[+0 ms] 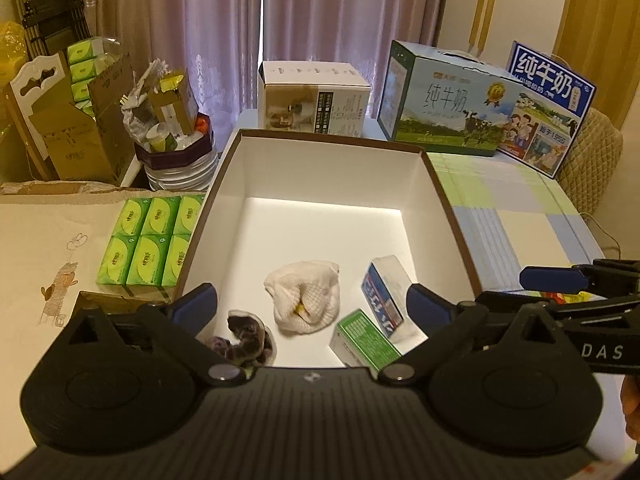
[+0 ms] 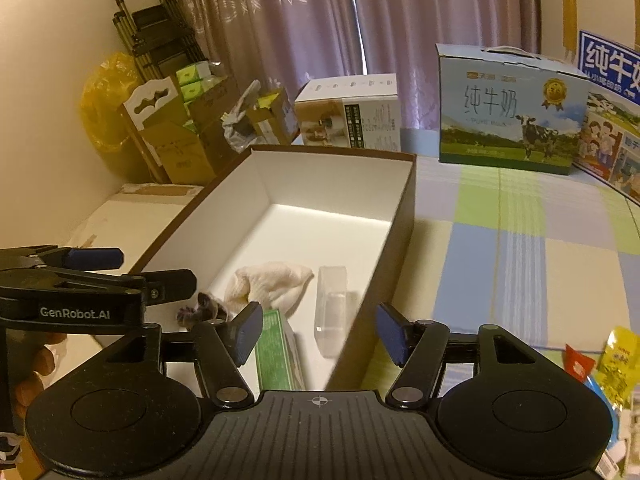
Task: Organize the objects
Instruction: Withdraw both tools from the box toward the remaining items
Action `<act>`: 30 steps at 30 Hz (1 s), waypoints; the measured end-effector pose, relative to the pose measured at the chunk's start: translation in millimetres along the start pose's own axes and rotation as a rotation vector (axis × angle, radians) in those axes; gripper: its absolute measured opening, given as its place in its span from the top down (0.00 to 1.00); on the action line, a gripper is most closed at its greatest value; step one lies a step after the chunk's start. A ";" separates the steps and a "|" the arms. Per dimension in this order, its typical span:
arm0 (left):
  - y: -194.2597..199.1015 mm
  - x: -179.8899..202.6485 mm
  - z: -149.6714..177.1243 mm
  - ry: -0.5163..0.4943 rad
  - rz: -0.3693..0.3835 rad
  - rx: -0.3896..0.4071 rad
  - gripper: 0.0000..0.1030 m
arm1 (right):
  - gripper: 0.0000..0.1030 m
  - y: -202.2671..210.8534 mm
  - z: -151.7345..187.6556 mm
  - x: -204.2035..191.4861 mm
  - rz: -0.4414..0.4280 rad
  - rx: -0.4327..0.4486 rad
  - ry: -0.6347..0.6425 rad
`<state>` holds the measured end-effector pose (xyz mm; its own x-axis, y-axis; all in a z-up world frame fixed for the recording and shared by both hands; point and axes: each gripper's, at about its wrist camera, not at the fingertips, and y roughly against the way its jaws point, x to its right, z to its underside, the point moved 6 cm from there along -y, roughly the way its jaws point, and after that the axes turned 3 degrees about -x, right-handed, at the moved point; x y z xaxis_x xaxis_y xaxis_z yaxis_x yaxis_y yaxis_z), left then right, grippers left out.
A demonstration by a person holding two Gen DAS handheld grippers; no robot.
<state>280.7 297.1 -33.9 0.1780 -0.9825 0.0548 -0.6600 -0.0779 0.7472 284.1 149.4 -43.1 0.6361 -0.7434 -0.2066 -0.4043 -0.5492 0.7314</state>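
An open brown box with a white inside lies on the table. In it are a white cloth bundle, a dark purple cloth, a small green carton and a blue-and-white carton. My left gripper hangs over the box's near end, open wide, with nothing held. My right gripper is open over the box's near right wall, also with nothing in it. Each gripper shows at the edge of the other's view.
Green tissue packs lie left of the box. A white carton and two milk cases stand behind it. A checked cloth covers the table on the right, with snack packets near its front edge. Cardboard clutter fills the back left.
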 end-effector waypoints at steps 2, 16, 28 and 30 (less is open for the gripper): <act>6.9 4.8 5.2 0.005 -0.006 0.005 0.01 | 0.42 7.3 6.1 3.2 -0.005 -0.002 0.000; 37.9 49.7 34.8 0.024 -0.058 0.012 0.01 | 0.41 53.7 39.8 42.2 -0.029 -0.013 0.008; 44.5 105.5 52.4 0.019 -0.053 -0.019 0.01 | 0.40 80.9 63.9 85.1 -0.053 -0.049 0.005; 44.0 114.6 56.0 0.020 -0.051 -0.028 0.01 | 0.40 84.5 68.5 92.1 -0.056 -0.058 0.005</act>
<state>231.2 171.7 -31.9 0.2259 -0.9737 0.0293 -0.6288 -0.1228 0.7678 263.5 8.3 -44.9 0.6600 -0.7102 -0.2450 -0.3295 -0.5667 0.7551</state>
